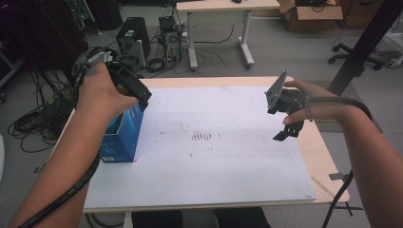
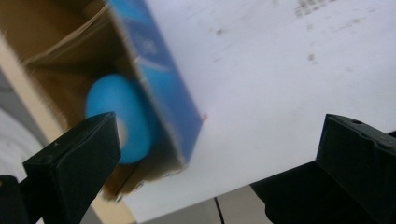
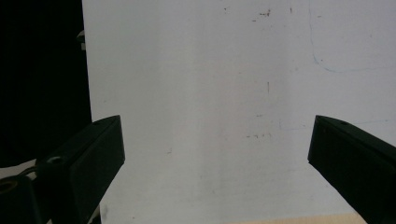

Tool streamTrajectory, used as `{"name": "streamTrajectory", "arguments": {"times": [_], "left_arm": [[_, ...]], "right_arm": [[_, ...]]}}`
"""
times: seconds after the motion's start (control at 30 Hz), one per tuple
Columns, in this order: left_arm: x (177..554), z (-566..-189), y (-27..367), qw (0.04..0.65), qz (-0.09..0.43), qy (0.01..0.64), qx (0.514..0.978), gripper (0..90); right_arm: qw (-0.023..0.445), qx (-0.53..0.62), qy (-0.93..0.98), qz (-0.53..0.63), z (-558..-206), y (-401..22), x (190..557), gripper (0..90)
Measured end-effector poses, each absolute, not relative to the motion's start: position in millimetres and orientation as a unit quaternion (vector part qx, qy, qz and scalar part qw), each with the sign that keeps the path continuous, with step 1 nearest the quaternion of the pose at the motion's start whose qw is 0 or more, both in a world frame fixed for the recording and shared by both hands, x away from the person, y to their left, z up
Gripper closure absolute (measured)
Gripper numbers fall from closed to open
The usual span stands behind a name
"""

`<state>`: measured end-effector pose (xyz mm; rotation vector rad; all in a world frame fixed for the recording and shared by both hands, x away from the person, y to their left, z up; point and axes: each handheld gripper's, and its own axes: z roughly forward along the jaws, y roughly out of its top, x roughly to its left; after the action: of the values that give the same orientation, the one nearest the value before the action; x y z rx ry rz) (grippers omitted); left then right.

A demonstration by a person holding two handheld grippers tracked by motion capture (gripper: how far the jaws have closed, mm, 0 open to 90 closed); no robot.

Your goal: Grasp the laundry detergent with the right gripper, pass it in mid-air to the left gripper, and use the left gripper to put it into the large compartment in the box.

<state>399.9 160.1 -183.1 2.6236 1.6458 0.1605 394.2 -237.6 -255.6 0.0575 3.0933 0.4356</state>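
A blue carton (image 1: 124, 135) stands at the left edge of the white board (image 1: 214, 156) with its top open. In the left gripper view the carton (image 2: 163, 88) shows a brown inside with a round blue object (image 2: 133, 116) lying in it. My left gripper (image 1: 142, 97) hovers just above the carton's top; its jaws (image 2: 219, 140) stand wide apart with nothing between them. My right gripper (image 1: 278, 124) hangs over the board's right side, open and holding nothing. Between its jaws (image 3: 215, 140) lies bare white board (image 3: 210, 70).
The board lies on a wooden table (image 1: 328, 161) whose rim shows at the right. Beyond the table on the floor are computer towers (image 1: 130, 35) with tangled cables, a desk (image 1: 223, 7), a cardboard box (image 1: 309, 14) and an office chair base (image 1: 356, 57).
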Motion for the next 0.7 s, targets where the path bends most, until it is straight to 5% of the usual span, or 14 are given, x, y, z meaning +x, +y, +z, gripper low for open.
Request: {"name": "streamTrajectory", "arguments": {"times": [0.33, 0.7], "left_arm": [[397, -179, 117, 0.032, 0.02, 0.434, 0.9, 0.2], [375, -182, 68, 0.052, 0.013, 0.173, 0.984, 0.2]], "right_arm": [[0.01, 0.016, 0.99, 0.138, -252, -234, 395, 3.8], [0.008, 0.009, 0.991, 0.134, -251, -234, 395, 4.0]]}}
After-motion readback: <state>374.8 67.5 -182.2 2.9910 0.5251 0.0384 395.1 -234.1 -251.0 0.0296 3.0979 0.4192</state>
